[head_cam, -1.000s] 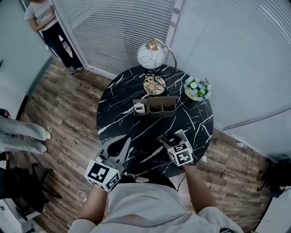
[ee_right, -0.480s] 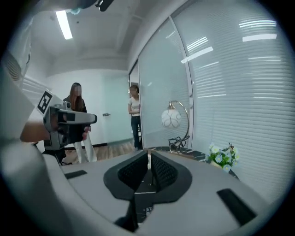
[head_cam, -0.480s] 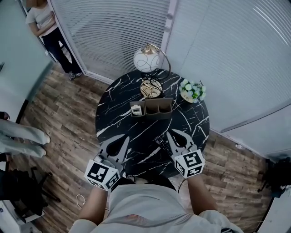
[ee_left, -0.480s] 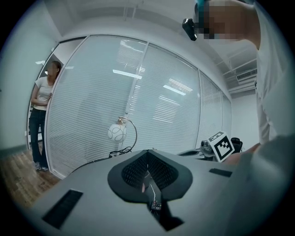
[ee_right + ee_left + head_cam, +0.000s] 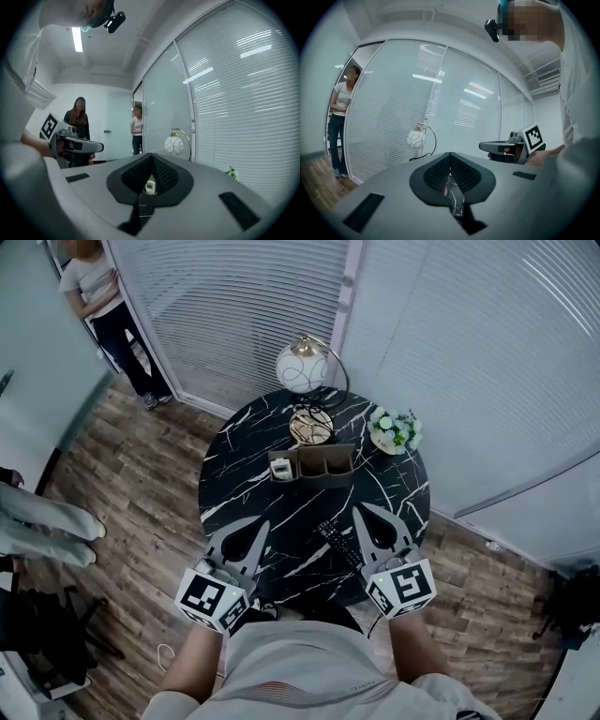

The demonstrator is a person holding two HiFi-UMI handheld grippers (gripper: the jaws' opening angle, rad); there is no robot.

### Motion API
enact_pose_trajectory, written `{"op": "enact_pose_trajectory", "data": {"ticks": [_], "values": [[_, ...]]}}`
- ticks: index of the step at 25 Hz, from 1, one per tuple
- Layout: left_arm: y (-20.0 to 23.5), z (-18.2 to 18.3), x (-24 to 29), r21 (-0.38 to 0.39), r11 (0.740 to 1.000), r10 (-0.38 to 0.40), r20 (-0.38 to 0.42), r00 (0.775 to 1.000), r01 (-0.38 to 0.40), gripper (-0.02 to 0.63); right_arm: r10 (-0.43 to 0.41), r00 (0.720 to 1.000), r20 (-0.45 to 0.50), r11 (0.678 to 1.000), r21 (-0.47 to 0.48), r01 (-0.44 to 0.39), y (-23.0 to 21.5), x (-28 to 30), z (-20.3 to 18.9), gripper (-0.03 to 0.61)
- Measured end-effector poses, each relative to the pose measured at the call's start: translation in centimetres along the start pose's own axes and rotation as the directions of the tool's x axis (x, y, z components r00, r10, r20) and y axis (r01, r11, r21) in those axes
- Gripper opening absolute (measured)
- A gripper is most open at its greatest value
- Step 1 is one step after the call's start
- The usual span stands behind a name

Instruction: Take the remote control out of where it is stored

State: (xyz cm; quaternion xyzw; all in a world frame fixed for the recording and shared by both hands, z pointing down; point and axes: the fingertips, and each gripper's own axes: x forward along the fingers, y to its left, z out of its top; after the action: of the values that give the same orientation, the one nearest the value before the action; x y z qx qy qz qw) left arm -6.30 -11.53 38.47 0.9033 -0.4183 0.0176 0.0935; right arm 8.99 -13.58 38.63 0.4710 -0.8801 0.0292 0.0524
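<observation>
A black remote control (image 5: 339, 545) lies flat on the round black marble table (image 5: 244, 442), just left of my right gripper (image 5: 362, 510). That gripper hovers above the table, its jaws have just been closing, and they are now shut with nothing between them. My left gripper (image 5: 255, 526) is shut too and empty, over the table's near-left part. A brown organizer box (image 5: 323, 478) stands mid-table with a small white remote (image 5: 280, 468) in its left compartment. The white remote (image 5: 150, 186) shows beyond the right jaws.
A globe lamp (image 5: 300, 366) and a small flower pot (image 5: 394, 430) stand at the table's back. Blinds close off the far side. One person (image 5: 103, 292) stands at the top left, another's legs (image 5: 47, 521) reach in from the left over wood floor.
My right gripper has let go of the black remote, risen off the table and shut its jaws. The remote stays on the table. The left gripper has hardly moved.
</observation>
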Motion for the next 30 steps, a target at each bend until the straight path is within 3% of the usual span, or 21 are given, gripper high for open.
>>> {"op": "enact_pose_trajectory", "data": {"ticks": [8, 30], "values": [[-0.9, 0.4, 0.0, 0.026, 0.999, -0.018, 0.007, 1.000, 0.017, 0.009, -0.026, 1.000, -0.012, 0.999, 0.040, 0.026, -0.9, -0.2, -0.4, 0.014], [0.2, 0.4, -1.1, 0.003, 1.000, 0.009, 0.024, 1.000, -0.009, 0.009, -0.023, 0.998, -0.061, 0.999, 0.047, 0.026, -0.4, 1.0, -1.5, 0.014]]}}
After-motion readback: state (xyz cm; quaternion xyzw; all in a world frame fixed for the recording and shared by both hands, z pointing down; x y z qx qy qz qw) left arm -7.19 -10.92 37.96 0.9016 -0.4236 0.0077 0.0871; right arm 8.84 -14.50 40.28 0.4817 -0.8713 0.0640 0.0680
